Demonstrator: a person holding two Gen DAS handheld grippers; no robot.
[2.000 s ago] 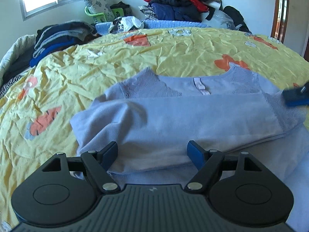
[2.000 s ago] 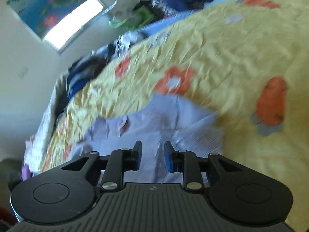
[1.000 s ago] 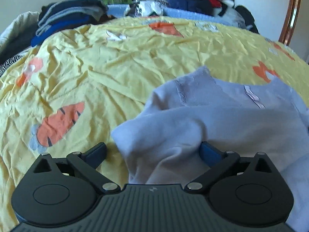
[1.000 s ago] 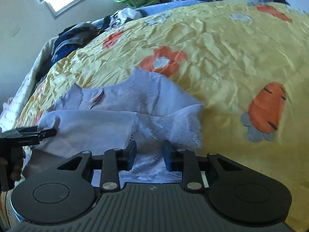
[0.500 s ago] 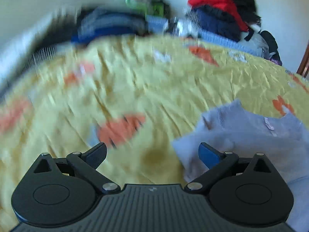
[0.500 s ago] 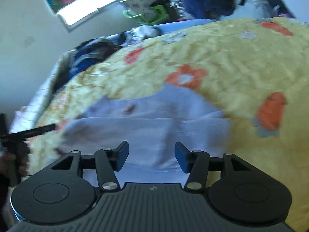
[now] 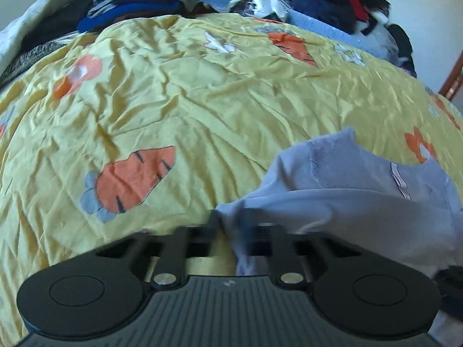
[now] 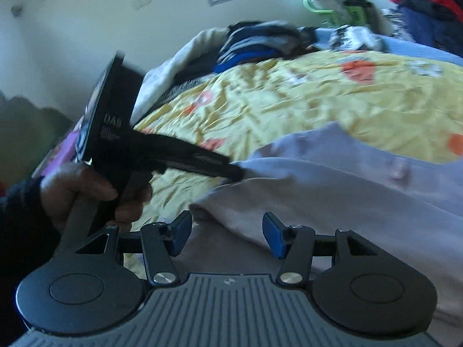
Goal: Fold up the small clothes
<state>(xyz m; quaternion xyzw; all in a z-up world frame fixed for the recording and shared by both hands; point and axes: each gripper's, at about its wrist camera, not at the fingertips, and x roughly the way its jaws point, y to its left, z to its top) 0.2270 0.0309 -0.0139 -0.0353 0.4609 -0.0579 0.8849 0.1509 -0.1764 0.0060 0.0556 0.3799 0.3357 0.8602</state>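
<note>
Both claws differ: left claw (image 7: 231,231) (blurred) pinches the lilac top's (image 7: 361,205) corner, right claw (image 8: 227,235) gapes.

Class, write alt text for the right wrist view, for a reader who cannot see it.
The left gripper, held in a hand, pinches the near corner of a pale lilac top lying on a yellow carrot-print bedsheet. In the foreground the right gripper has its jaws open over the garment's near edge, gripping nothing. Piles of dark clothes sit behind.
</note>
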